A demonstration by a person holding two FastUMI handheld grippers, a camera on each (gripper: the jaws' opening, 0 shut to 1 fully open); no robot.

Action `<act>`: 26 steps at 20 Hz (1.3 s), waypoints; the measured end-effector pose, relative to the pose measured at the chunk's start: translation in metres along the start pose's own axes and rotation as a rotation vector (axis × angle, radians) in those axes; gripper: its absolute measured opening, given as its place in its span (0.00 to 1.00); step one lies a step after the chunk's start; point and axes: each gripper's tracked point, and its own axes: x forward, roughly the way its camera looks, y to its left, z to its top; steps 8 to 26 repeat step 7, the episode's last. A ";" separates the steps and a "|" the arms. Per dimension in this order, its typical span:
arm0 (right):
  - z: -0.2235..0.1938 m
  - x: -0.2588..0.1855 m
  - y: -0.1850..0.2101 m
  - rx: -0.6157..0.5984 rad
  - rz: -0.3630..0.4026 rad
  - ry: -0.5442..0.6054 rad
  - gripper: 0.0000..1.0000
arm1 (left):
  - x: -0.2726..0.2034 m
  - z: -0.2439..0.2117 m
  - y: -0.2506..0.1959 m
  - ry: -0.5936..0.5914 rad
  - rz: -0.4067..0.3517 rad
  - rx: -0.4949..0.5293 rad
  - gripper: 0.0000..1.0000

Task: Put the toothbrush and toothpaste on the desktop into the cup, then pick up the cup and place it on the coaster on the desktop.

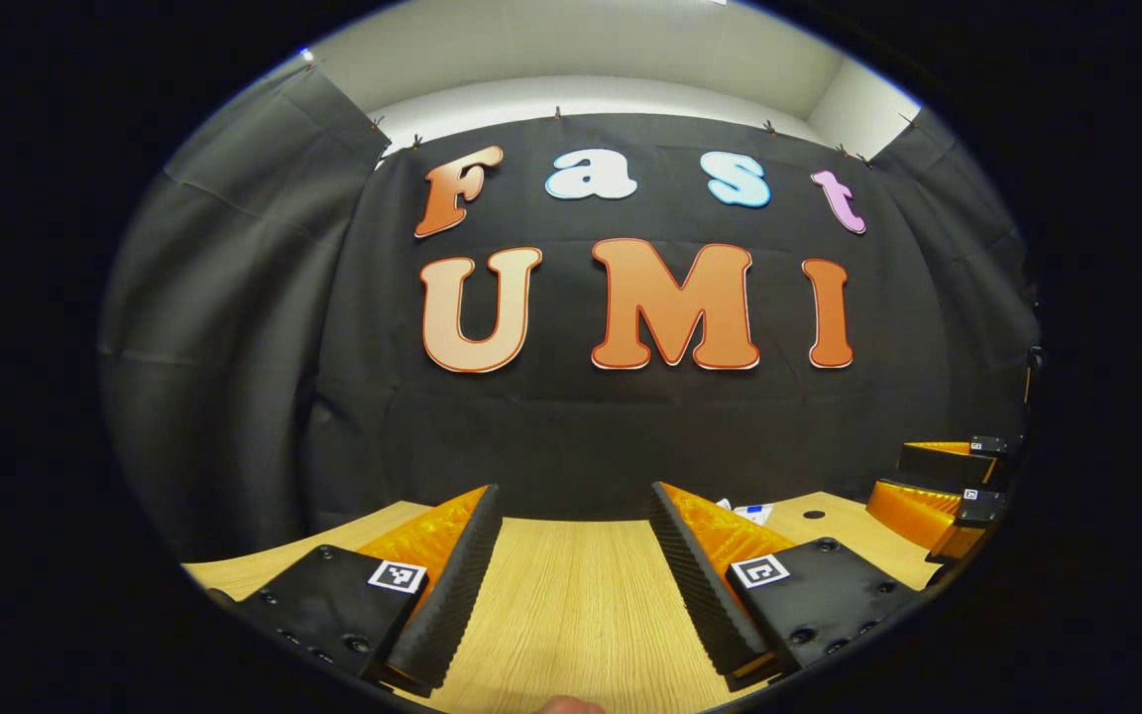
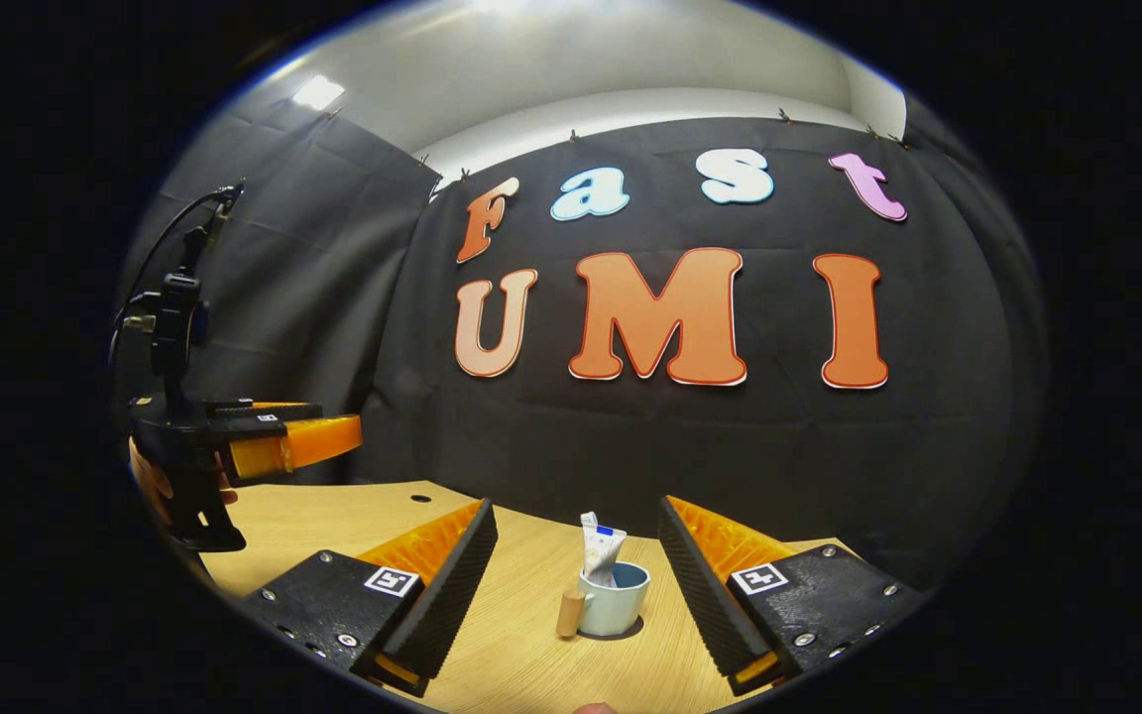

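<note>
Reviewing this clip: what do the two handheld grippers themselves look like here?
Both match: the left gripper and right gripper have orange wedge fingers faced with ribbed black pads, black screwed mounting plates and square black-and-white tags. A black cable loops above the left one's handle.

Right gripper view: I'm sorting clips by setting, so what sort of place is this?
Probably a staged recording booth, not a home: black cloth drapes the walls, a wooden desk holds just a cup with a tube in it, and a hand-held tool hovers at left.
</note>
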 end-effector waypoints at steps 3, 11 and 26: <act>0.001 0.000 0.002 -0.012 0.008 -0.001 0.98 | -0.001 0.001 0.001 -0.007 0.007 0.001 0.96; 0.000 0.000 0.002 -0.001 0.013 0.008 0.99 | -0.002 0.001 0.000 -0.008 0.005 0.011 0.96; 0.000 0.000 0.002 -0.001 0.013 0.008 0.99 | -0.002 0.001 0.000 -0.008 0.005 0.011 0.96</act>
